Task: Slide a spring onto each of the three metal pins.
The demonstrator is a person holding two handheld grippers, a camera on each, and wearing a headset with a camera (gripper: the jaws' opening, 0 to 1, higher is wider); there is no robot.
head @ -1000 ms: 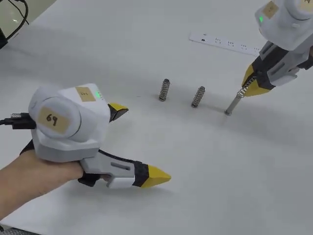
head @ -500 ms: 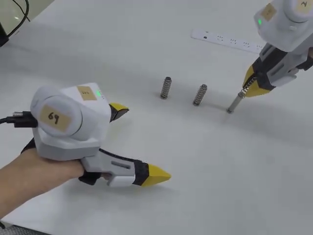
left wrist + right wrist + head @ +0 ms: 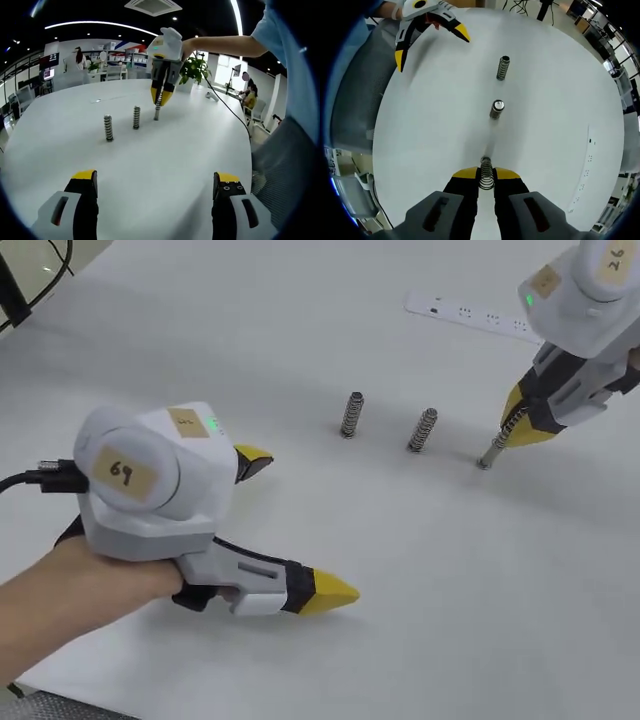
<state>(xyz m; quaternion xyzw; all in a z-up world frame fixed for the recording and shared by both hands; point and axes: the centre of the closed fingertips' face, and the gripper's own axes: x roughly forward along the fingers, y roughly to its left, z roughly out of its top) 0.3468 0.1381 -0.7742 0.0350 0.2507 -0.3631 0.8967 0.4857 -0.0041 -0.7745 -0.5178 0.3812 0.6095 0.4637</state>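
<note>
Three upright metal pins stand in a row on the white table. The left pin (image 3: pixel 352 415) and the middle pin (image 3: pixel 423 430) each carry a spring. My right gripper (image 3: pixel 521 427) is shut on a third spring (image 3: pixel 486 177) and holds it over the top of the right pin (image 3: pixel 493 451), whose lower shaft is bare. The left gripper (image 3: pixel 295 530) rests low near the table's front, open and empty, well to the left of the pins. In the left gripper view the pins (image 3: pixel 108 128) stand ahead with the right gripper (image 3: pixel 161 95) above the far one.
A white power strip (image 3: pixel 470 316) lies at the back of the table (image 3: pixel 300 350). Black cables (image 3: pixel 40 265) hang at the far left corner. A person's arm (image 3: pixel 225 45) reaches in from the right of the left gripper view. Office desks and plants sit beyond.
The head camera has shifted, moving the whole scene slightly right. The right gripper has lowered the spring a little further down the right pin. The left gripper stays put.
</note>
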